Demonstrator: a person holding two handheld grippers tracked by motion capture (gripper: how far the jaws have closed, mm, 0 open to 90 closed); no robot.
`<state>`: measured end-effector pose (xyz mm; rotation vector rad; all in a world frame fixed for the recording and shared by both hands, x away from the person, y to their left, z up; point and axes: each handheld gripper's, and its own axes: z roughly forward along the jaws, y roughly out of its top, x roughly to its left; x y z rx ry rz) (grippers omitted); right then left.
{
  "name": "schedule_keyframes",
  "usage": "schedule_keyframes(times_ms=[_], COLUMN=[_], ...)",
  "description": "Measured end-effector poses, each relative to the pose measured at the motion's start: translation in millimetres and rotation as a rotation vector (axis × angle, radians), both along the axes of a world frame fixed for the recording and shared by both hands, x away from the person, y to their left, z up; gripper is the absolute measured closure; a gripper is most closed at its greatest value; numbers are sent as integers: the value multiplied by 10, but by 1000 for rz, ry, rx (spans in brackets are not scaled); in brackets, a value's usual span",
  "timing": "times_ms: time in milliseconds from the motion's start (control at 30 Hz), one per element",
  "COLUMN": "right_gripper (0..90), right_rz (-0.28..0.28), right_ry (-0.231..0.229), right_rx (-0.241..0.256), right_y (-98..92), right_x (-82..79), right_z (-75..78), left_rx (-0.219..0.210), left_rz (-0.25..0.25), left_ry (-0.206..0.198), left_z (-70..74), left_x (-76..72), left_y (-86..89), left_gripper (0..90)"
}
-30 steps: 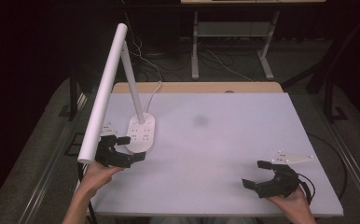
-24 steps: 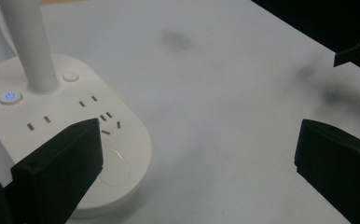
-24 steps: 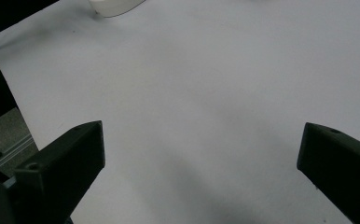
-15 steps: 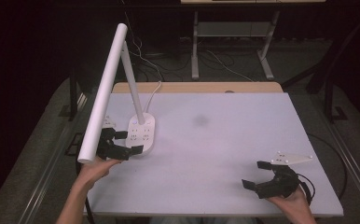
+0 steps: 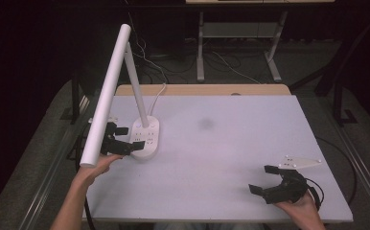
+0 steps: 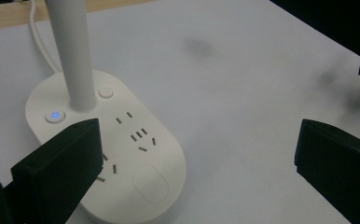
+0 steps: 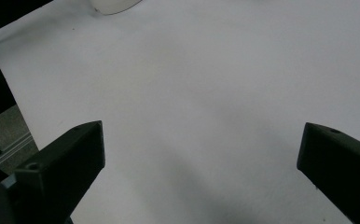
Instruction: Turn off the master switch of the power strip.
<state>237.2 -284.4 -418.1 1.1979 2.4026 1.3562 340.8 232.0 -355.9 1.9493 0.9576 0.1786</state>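
The lamp (image 5: 144, 136) is standing at ten o'clock on the table (image 5: 231, 143), its long head slanting out over the left edge. The left gripper (image 5: 125, 139) is hovering at the base's near-left side, jaws spread wide and gripping nothing; in the left gripper view one jaw is lying over the base beside the glowing blue button (image 6: 55, 115), the other out over bare table. The right gripper (image 5: 269, 179) is idling at five o'clock, jaws apart and empty. Judging by this, the reach is nearly done, with the press or grasp yet to come
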Motion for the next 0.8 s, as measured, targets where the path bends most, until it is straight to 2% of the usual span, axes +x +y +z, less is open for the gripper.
schedule_keyframes(times_ms=[800], right_gripper=[1], right_rz=[-3], right_ry=[8], right_rx=[-5], right_y=[-1], right_x=[-6], right_z=[-7], left_rx=[29], left_rz=[35], left_ry=[21], left_z=[31], left_x=[344], left_y=[82], left_gripper=[12])
